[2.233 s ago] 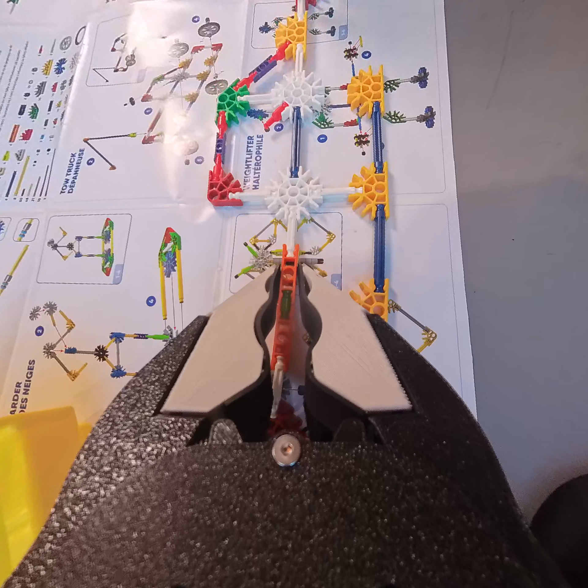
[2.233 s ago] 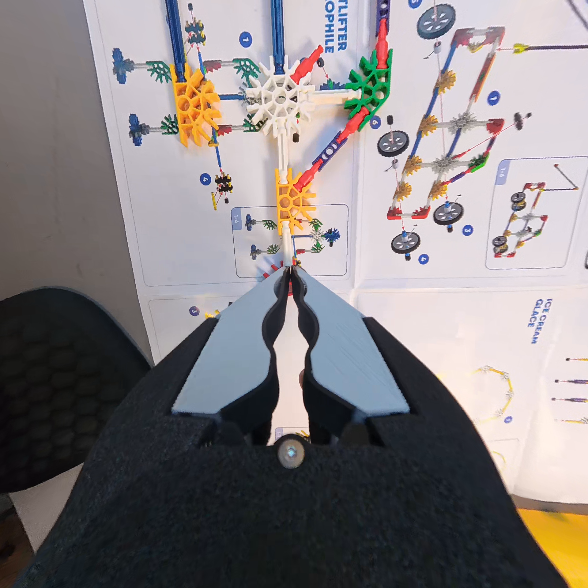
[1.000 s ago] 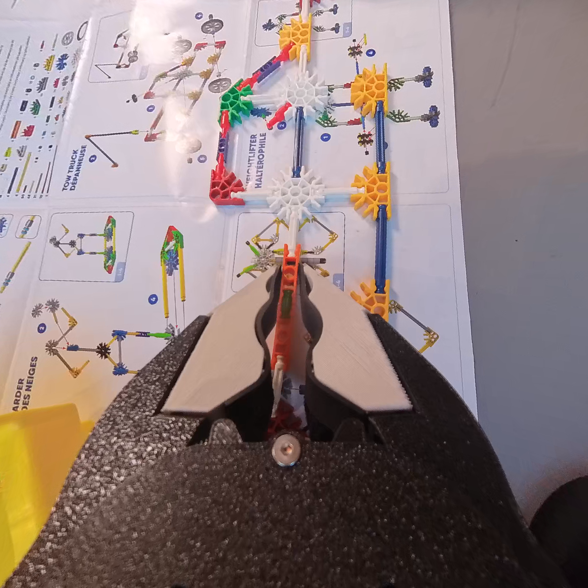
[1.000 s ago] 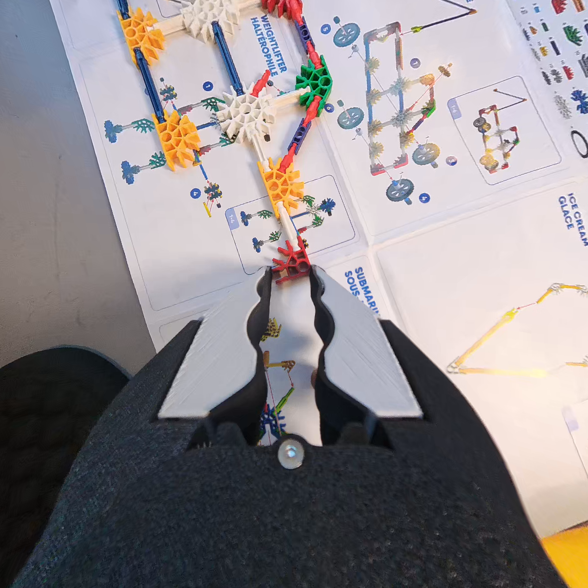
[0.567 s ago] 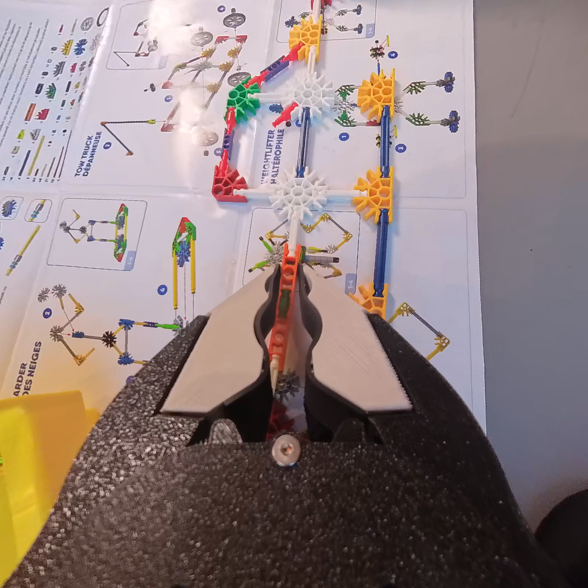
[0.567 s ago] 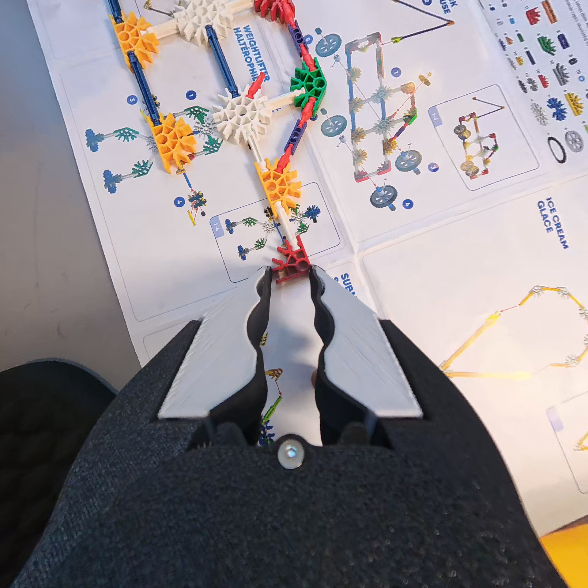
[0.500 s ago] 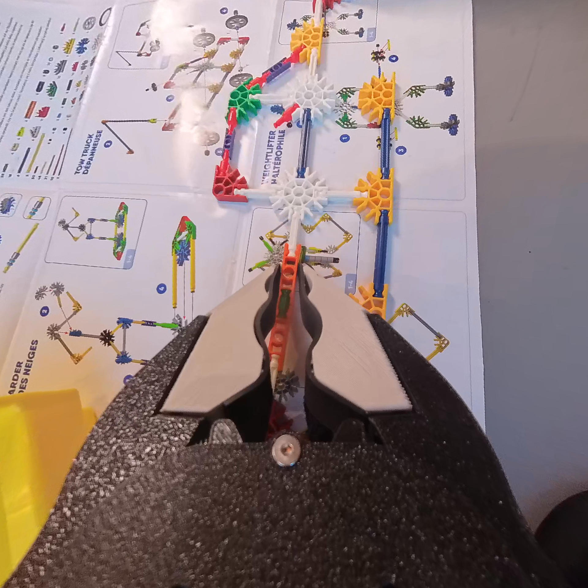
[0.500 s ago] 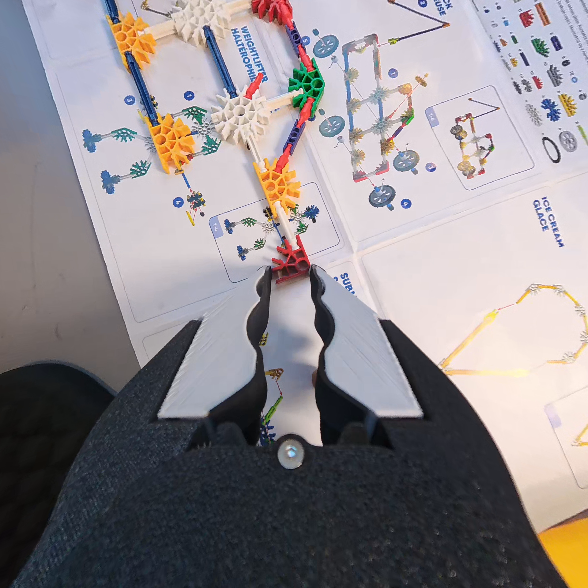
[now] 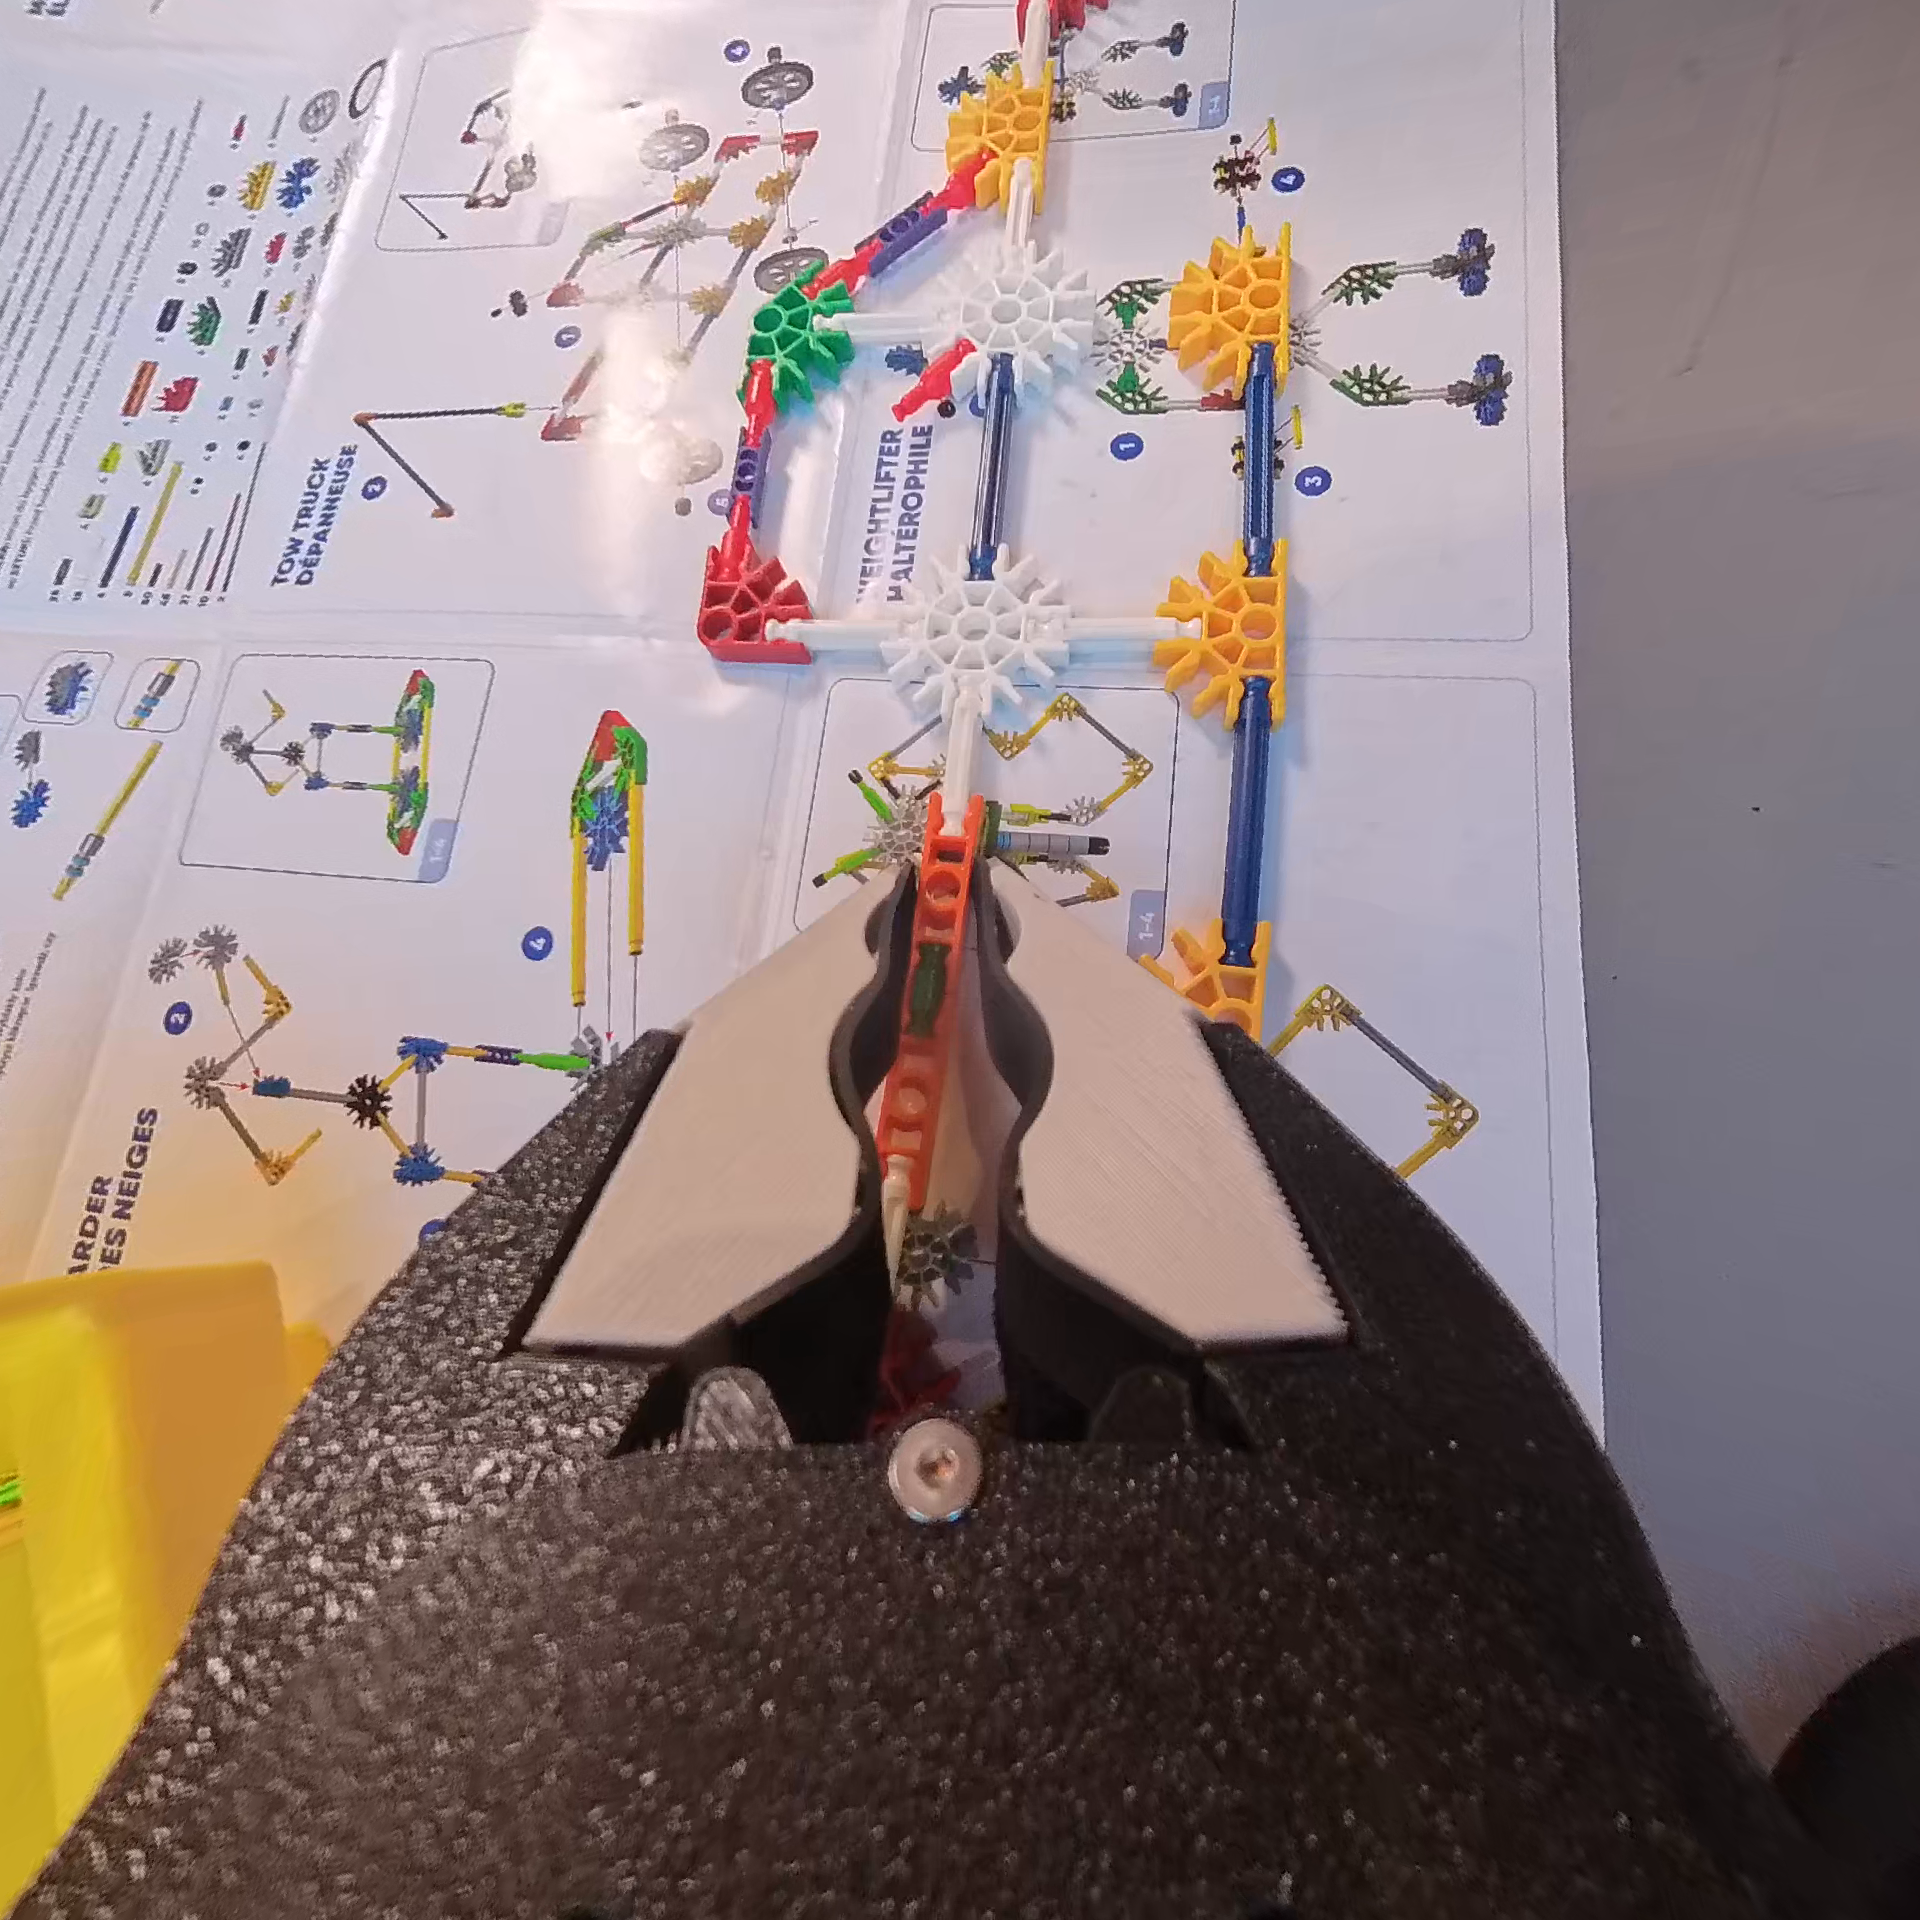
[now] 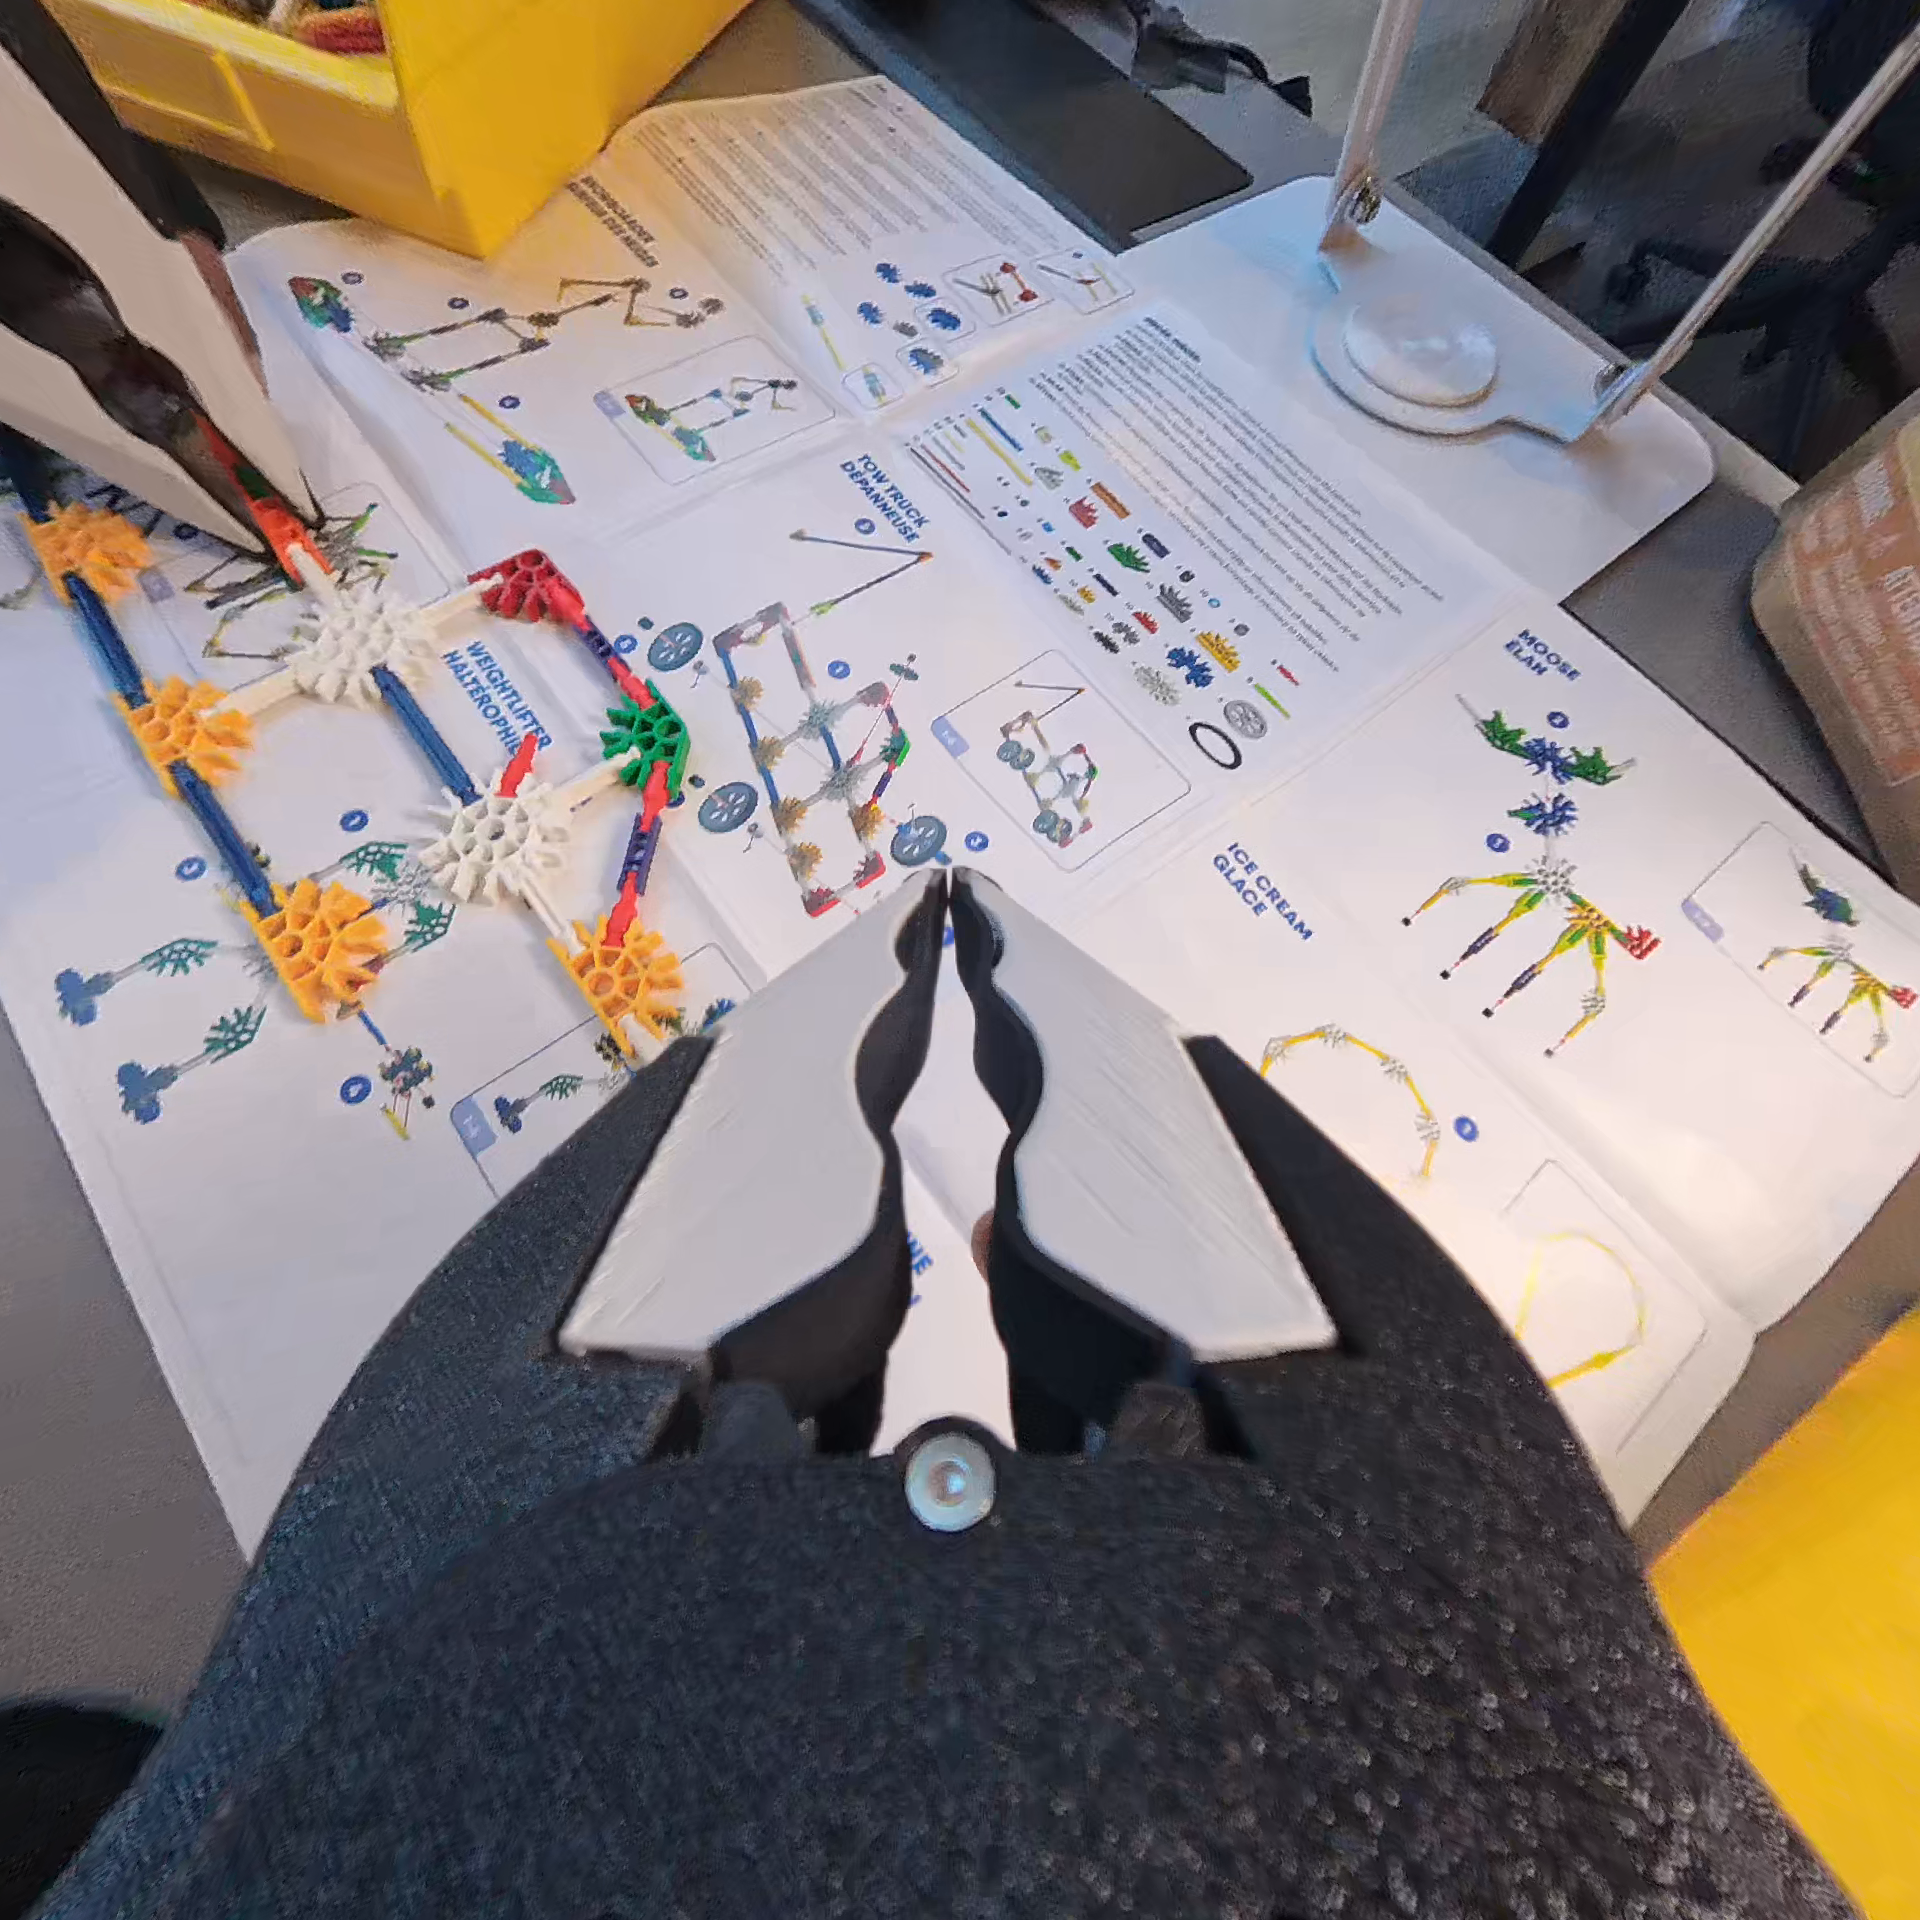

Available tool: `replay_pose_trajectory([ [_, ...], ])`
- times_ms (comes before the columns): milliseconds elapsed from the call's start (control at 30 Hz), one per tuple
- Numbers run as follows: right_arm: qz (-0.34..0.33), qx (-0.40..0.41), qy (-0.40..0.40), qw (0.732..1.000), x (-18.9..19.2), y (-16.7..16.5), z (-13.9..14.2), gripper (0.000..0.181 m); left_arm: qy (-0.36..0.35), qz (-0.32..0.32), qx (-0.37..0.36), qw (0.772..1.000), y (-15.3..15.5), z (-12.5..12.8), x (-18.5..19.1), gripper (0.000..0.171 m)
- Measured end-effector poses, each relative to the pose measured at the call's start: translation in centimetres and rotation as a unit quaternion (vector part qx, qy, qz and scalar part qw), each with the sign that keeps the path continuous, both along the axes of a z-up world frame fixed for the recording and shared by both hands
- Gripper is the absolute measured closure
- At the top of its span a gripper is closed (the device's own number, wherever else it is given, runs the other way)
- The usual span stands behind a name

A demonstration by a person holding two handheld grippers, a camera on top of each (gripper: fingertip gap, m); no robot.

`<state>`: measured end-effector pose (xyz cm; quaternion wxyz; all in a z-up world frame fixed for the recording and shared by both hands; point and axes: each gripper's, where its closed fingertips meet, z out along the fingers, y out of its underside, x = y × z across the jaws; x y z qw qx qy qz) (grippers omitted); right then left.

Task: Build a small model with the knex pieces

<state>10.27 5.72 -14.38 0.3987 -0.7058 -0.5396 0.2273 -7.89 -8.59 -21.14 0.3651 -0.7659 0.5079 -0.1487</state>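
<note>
Left wrist view: the left gripper [image 9: 948,883] clamps an orange plastic connector [image 9: 928,997] pegged to the flat rod-and-connector frame [image 9: 977,623] on the printed instruction sheet [image 9: 416,520]; twisting could pop that joint.

Right wrist view: the right gripper [image 10: 948,878] hovers pinched together, empty, beside the frame [image 10: 488,831].

- grey worktop [image 10: 83,1299], pretty plain
- white lamp base [image 10: 1455,364] sits at its far edge, metal arms angling up
- brown cardboard box [image 10: 1849,603] just right of that lamp base
- warm light glare

yellow bin [image 10: 447,125] | lamp base [image 10: 1423,364] (white, far side) | cardboard box [image 10: 1849,613]
</note>
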Motion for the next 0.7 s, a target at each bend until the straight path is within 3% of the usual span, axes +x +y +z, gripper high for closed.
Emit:
replay_pose_trajectory([
  [233, 0.015, -0.028, -0.044, 0.999, -3.6, 0.2, -2.7, 0.181, -0.002, 0.001, -0.003, 1.000, 0.0, 0.0, 0.0, 0.162],
  [400, 0.015, -0.025, -0.086, 0.996, -3.4, 0.1, -5.4, 0.181, 0.004, 0.001, 0.009, 1.000, 0.0, 0.0, 0.0, 0.162],
  [700, 0.030, -0.041, -0.090, 0.995, -3.3, -0.2, -6.0, 0.181, 0.002, -0.002, 0.004, 1.000, -0.1, 0.0, 0.0, 0.162],
])
